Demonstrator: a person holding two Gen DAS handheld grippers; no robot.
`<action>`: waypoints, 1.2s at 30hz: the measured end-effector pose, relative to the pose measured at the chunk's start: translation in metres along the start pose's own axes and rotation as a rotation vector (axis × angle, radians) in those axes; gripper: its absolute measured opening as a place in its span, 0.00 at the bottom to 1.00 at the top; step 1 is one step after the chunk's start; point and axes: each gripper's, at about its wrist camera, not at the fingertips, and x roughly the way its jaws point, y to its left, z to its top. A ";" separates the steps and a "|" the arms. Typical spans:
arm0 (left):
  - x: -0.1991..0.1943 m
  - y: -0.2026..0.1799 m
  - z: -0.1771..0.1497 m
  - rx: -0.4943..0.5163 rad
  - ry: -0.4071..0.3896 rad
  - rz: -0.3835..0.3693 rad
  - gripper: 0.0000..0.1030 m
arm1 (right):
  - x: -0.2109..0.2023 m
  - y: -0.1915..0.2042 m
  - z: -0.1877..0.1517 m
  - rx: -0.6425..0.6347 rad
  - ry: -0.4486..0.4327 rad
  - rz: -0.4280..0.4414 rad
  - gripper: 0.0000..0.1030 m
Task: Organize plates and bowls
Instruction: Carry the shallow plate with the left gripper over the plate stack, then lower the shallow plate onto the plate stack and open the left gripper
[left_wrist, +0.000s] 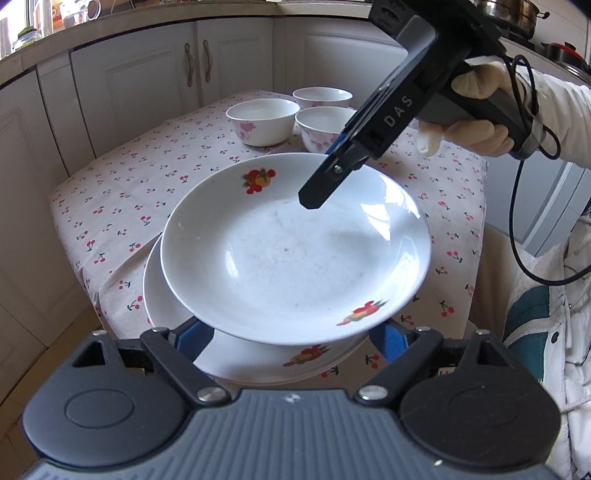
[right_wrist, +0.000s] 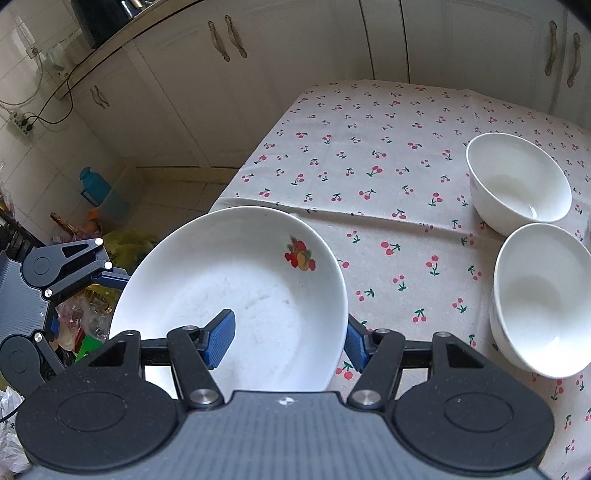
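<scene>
The shallow white fruit-printed plate (left_wrist: 295, 254) tilts, far-right rim raised, above a matching plate (left_wrist: 258, 362) at the surface's (left_wrist: 110, 206) near edge. Right tool (right_wrist: 288, 341) pinches that rim; left tool (left_wrist: 291, 336) is spread beneath.

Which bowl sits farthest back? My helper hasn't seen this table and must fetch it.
On the cherry-print tablecloth, beyond the fruit-decorated plates, stand three white bowls. The farthest bowl sits behind the other two, nearest the cabinet doors, and only its upper part shows.
</scene>
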 end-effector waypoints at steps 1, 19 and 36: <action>0.000 0.000 0.000 -0.001 0.000 -0.003 0.88 | 0.001 -0.001 0.000 0.000 0.001 -0.002 0.66; 0.006 0.004 0.005 0.000 0.014 -0.028 0.88 | -0.003 -0.007 -0.003 0.021 0.002 -0.005 0.66; 0.015 0.017 0.013 -0.053 0.106 -0.047 0.91 | -0.011 -0.009 -0.002 0.039 -0.003 0.021 0.66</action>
